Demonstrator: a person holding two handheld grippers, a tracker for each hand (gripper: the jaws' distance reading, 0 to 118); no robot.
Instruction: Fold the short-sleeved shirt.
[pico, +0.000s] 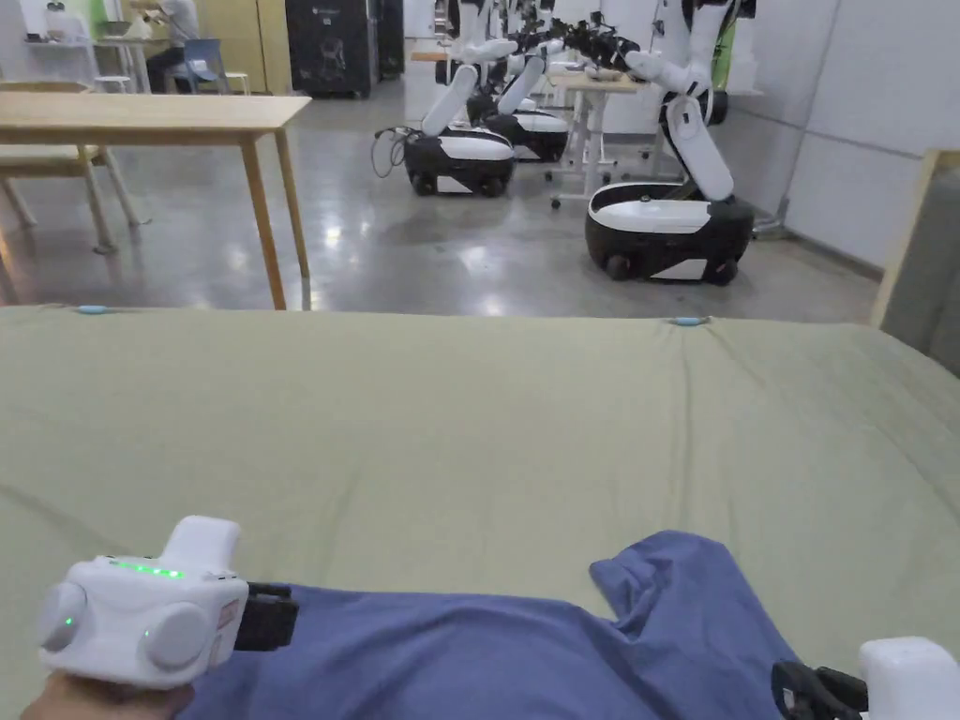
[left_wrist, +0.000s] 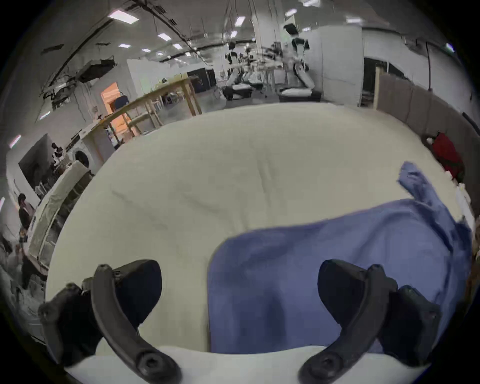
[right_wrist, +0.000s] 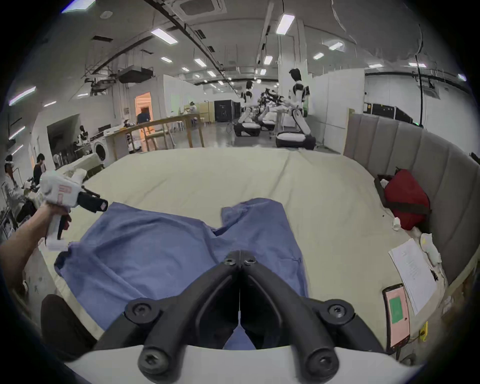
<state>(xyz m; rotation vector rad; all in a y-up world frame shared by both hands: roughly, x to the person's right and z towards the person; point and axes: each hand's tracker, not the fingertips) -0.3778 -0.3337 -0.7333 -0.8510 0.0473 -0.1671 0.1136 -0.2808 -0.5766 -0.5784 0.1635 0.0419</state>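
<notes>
A blue short-sleeved shirt (pico: 487, 647) (left_wrist: 285, 272) (right_wrist: 155, 249) lies spread and wrinkled on the near part of a bed with a pale green sheet (pico: 469, 422). One sleeve (pico: 666, 572) (right_wrist: 254, 215) sticks out toward the far side. My left gripper (pico: 281, 616) (left_wrist: 239, 285) hovers at the shirt's left edge, jaws wide open, the fabric's edge running between them. It also appears at the left of the right gripper view as the left gripper (right_wrist: 102, 206), held by a hand. My right gripper (pico: 797, 689) (right_wrist: 240, 257) is over the shirt's right part with its jaws shut together; no cloth shows between them.
A red bag (right_wrist: 407, 202), a sheet of paper (right_wrist: 413, 272) and a phone (right_wrist: 396, 317) lie along the bed's right side by a grey padded headboard (right_wrist: 415, 156). Beyond the bed stand a wooden table (pico: 141, 112) and wheeled robots (pico: 666, 225). People sit at the far left (right_wrist: 10, 181).
</notes>
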